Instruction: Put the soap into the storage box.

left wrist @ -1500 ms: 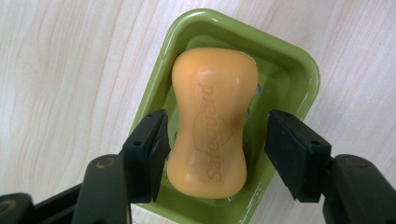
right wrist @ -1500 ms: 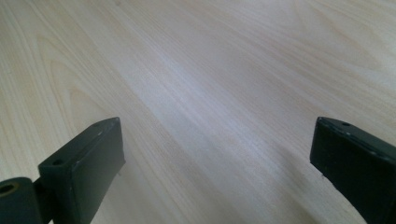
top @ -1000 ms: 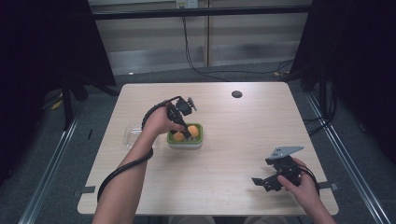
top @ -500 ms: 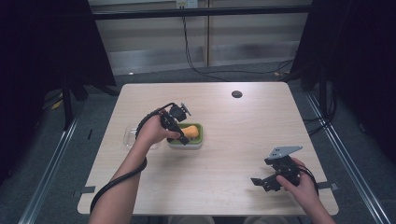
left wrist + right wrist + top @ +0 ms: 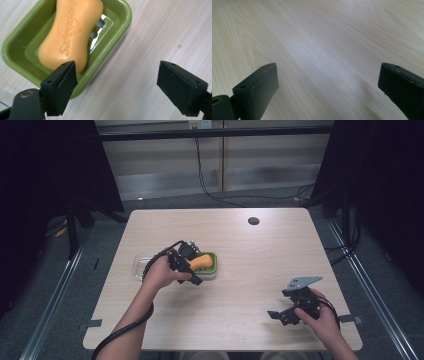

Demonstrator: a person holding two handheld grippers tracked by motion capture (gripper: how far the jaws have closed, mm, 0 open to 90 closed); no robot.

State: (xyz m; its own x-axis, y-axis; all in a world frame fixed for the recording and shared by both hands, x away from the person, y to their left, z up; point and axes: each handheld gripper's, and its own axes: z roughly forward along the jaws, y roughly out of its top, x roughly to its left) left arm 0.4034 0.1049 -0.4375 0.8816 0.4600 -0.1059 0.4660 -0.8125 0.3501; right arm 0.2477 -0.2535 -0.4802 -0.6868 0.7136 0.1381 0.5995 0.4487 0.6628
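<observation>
Soap (image 5: 68,35), an orange bar stamped Safeguard, lies lengthwise inside the green soap dish (image 5: 117,30), resting over the slotted drain in its floor. The dish stands on the bench (image 5: 240,250), left of the middle, with a clear plastic lid or tray (image 5: 138,266) just beside it on its left.

The left claw (image 5: 117,85) hangs just above the near edge of the dish with its jaws spread wide and nothing between them; one jaw sits over the dish rim next to the end of the bar, the other over bare wood. In the high view the left claw (image 5: 187,265) is at the dish, the hand tilted over it.

The right claw (image 5: 286,312) rests low near the front right corner of the bench, well apart from the dish, jaws wide apart and empty over plain wood.

Judging from this, the placing of the bar looks done: it sits free in the dish, no jaw touching it. What may remain is fitting the clear piece over the dish, if that belongs to the job.
</observation>
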